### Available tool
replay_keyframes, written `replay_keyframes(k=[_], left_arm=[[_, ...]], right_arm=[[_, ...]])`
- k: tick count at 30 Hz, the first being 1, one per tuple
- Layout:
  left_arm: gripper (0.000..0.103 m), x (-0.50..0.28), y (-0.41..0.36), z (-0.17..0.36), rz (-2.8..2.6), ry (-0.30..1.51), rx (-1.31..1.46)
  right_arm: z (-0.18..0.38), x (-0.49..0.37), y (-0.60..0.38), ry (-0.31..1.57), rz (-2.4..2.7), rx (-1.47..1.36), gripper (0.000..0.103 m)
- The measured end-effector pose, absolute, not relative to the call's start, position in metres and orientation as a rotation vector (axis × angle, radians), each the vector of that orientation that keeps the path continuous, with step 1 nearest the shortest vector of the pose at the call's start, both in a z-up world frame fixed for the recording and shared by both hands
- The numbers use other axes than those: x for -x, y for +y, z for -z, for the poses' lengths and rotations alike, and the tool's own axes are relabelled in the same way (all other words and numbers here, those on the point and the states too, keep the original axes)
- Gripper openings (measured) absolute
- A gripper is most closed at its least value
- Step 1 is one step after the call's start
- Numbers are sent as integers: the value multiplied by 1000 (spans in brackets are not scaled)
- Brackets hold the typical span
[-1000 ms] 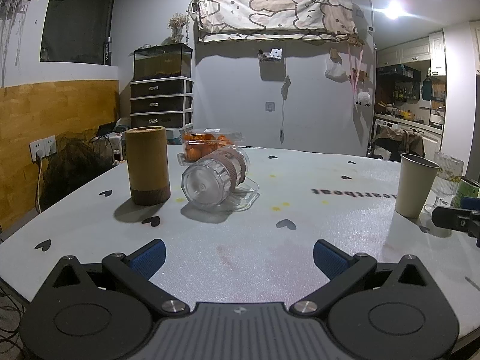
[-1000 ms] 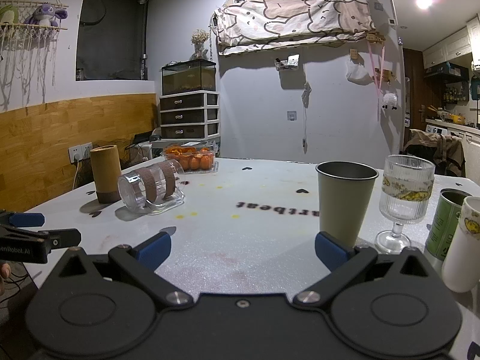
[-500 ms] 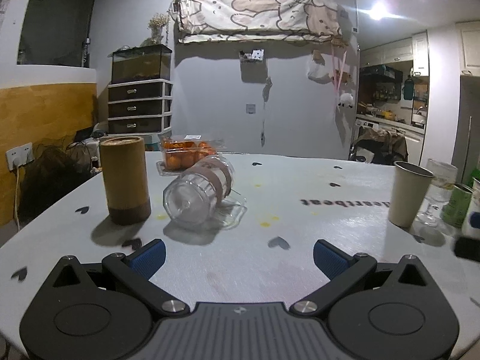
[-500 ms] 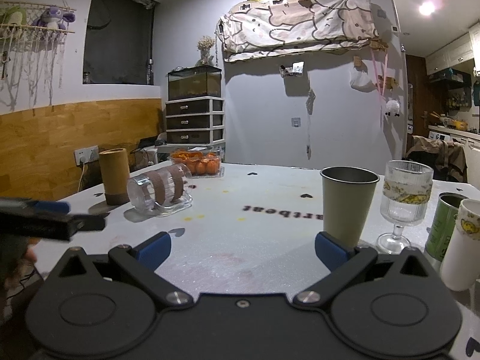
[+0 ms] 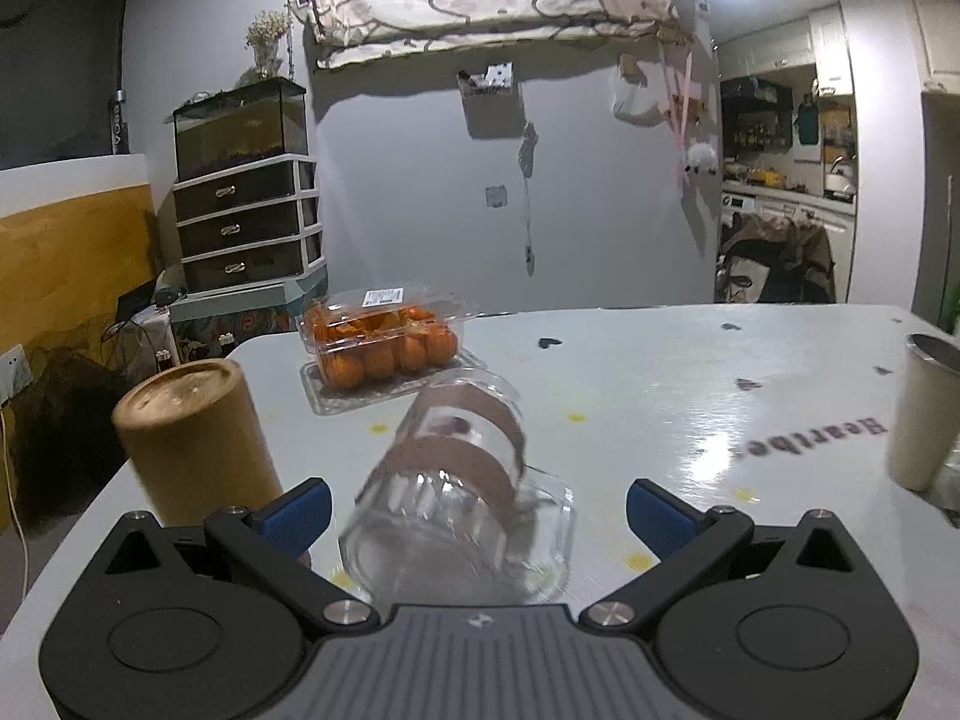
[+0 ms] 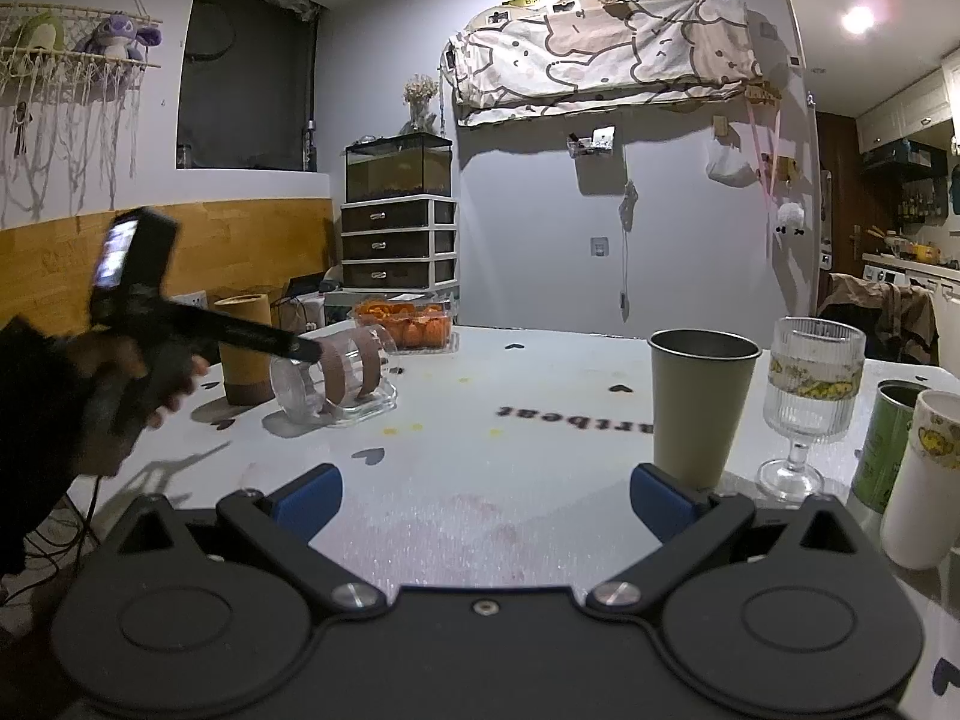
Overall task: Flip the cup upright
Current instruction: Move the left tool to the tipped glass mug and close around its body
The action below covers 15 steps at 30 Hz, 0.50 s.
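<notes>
A clear glass cup with two brown bands lies on its side on the white table, its thick base toward my left gripper. My left gripper is open, and its blue pads flank the cup's base without touching it. In the right wrist view the same cup lies at the table's left, with the left gripper reaching over it from the left. My right gripper is open and empty, low over the table's near side.
A brown cylinder stands just left of the cup. A clear box of oranges sits behind it. A beige cup, a ribbed stem glass, a green can and a white cup stand at the right.
My left gripper has moved forward and up to the lying cup, which now sits between its open fingers. My right gripper has stayed almost still.
</notes>
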<state>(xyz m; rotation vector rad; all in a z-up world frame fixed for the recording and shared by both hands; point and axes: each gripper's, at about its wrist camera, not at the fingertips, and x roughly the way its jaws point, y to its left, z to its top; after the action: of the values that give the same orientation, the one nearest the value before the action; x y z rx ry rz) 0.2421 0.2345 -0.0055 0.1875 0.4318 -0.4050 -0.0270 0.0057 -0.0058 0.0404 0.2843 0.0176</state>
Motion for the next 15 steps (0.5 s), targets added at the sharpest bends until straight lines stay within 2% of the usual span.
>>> replay_keyframes(k=[8,13,15], left_arm=[[101,-279,214,22,309,496,-301],[81,-287,212,30,270,534,-336],[81,-286,215,28,270,538,-332]], right_arm=[[7,27,2,293,-12,-49,103],[9,27,-1,296,-8,-61,103],[9,28,-1,296,-8,-65,103]])
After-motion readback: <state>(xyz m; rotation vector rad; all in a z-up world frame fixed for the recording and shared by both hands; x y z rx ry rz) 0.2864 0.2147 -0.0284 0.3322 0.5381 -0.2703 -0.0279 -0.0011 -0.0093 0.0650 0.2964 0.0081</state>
